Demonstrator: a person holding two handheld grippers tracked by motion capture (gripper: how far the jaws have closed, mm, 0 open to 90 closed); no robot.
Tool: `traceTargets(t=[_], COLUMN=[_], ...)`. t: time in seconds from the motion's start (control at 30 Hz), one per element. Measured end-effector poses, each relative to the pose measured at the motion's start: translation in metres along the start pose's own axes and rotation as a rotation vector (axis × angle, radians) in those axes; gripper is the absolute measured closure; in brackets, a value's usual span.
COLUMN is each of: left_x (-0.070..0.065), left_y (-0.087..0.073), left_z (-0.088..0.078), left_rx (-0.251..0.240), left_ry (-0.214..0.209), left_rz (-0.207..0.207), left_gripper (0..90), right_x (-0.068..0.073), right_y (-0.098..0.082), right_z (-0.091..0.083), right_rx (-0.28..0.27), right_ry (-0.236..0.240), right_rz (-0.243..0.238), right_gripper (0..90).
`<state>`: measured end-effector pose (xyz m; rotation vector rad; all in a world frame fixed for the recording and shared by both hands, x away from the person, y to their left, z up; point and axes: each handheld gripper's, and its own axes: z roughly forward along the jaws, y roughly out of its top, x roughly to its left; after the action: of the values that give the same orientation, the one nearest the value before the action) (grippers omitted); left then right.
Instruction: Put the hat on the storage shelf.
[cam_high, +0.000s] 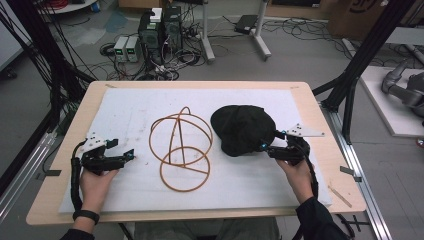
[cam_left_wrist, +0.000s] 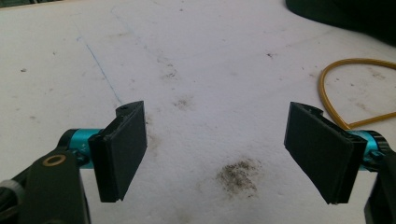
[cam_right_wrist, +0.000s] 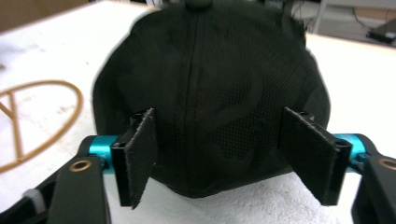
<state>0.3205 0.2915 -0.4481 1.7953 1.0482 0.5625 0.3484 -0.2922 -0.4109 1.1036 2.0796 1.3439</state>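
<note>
Left hand-held gripper (cam_high: 131, 154) rests open on the worktop (cam_high: 65, 165), holding nothing, well apart from the cap (cam_high: 243, 127). Between them stands the wire frame (cam_high: 181, 150). The cap lies right of centre; the right hand-held gripper (cam_high: 264, 147) is far nearer, its jaws spread wide either side of the cap's near edge, pads seemingly not yet pressing it. No writing can be read.
</note>
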Motion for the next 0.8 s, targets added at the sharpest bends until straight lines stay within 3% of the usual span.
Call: traceTargets(t=[0.07,0.13,0.17,0.23,0.47,0.5,0.57,0.8], left_x=[-0.0002,-0.0001,-0.0001,0.0004,0.0008,0.0007,0.0004,0.0006], left_y=[0.0001,-0.0004,-0.0004,-0.0013,-0.0014,-0.0015,-0.0018,-0.0016], left_z=[-0.0007,-0.0006,-0.0006,-0.0003,-0.0008,-0.0006,-0.0005,-0.0012], left_rx=[0.001,0.001,0.001,0.005,0.007,0.009,0.008,0.002], left_ry=[0.000,0.003,0.003,0.007,0.008,0.009,0.007,0.012], left_rz=[0.001,0.002,0.002,-0.002,0.000,0.000,-0.001,-0.002], left_gripper=[21.3,21.3,21.2,21.2,21.3,21.3,21.4,21.5], right_x=[0.0011,0.0037,0.0037,0.0063,0.0091,0.0091,0.0073,0.0094], right_y=[-0.0002,0.0012,0.0012,0.0021,0.0019,0.0019,0.0022,0.0056], right_z=[0.0039,0.0048,0.0048,0.0053,0.0062,0.0062,0.0031,-0.0022], right_rx=[0.015,0.017,0.017,0.019,0.027,0.027,0.013,-0.012], right_ry=[0.002,-0.006,-0.006,0.015,0.026,0.026,0.026,0.017], right_rz=[-0.007,-0.033,-0.033,-0.060,-0.088,-0.088,-0.096,-0.113], right_gripper=[29.0,37.8,37.8,52.3,76.8,76.8,87.8,89.5])
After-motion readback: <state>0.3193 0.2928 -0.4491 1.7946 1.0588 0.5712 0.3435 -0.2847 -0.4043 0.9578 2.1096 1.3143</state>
